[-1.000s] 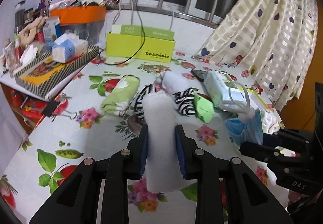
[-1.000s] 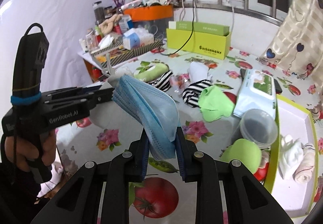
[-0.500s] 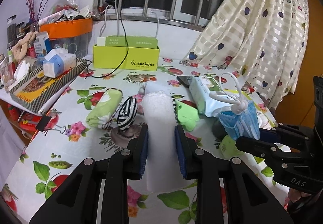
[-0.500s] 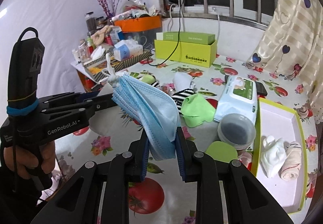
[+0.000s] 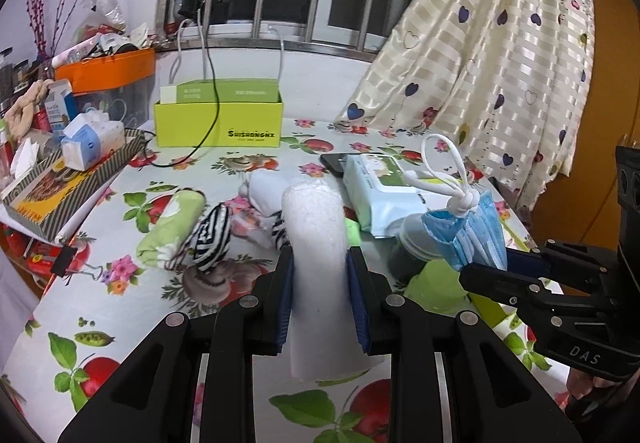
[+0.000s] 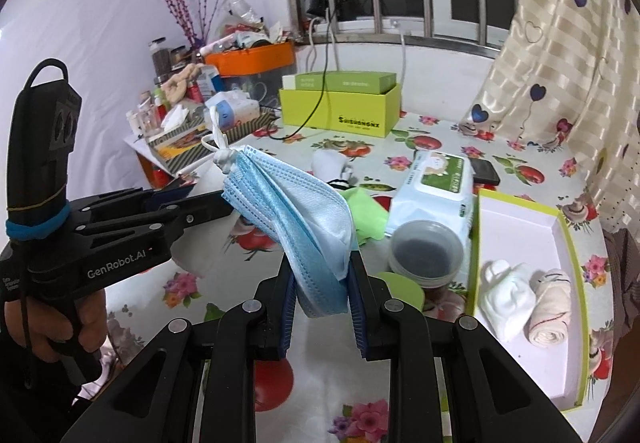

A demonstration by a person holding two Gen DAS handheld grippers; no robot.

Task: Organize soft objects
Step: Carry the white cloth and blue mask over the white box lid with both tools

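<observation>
My left gripper (image 5: 320, 271) is shut on a rolled white cloth (image 5: 314, 231), held above the flowered table. My right gripper (image 6: 322, 275) is shut on a bundle of blue face masks (image 6: 296, 211) with white ear loops tied at its top; the same face masks (image 5: 466, 233) show at the right of the left wrist view. A lime-edged tray (image 6: 568, 247) holds two rolled cloths: a white roll (image 6: 506, 295) and a cream roll (image 6: 550, 309). On the table lie a green floral roll (image 5: 170, 227), striped socks (image 5: 210, 237), a white cloth (image 5: 266, 189) and a green cloth (image 6: 366, 211).
A wet-wipes pack (image 6: 436, 187), a phone (image 6: 484, 171) and a round lidded tub (image 6: 426, 251) sit by the tray. A lime box (image 5: 218, 123) with cables stands at the back. Cluttered boxes (image 5: 60, 171) fill the left edge. A curtain (image 5: 500, 63) hangs on the right.
Both grippers have risen and drawn back from the table with their loads, so the table items look lower and farther. The tray with the two rolls has come fully into the right wrist view.
</observation>
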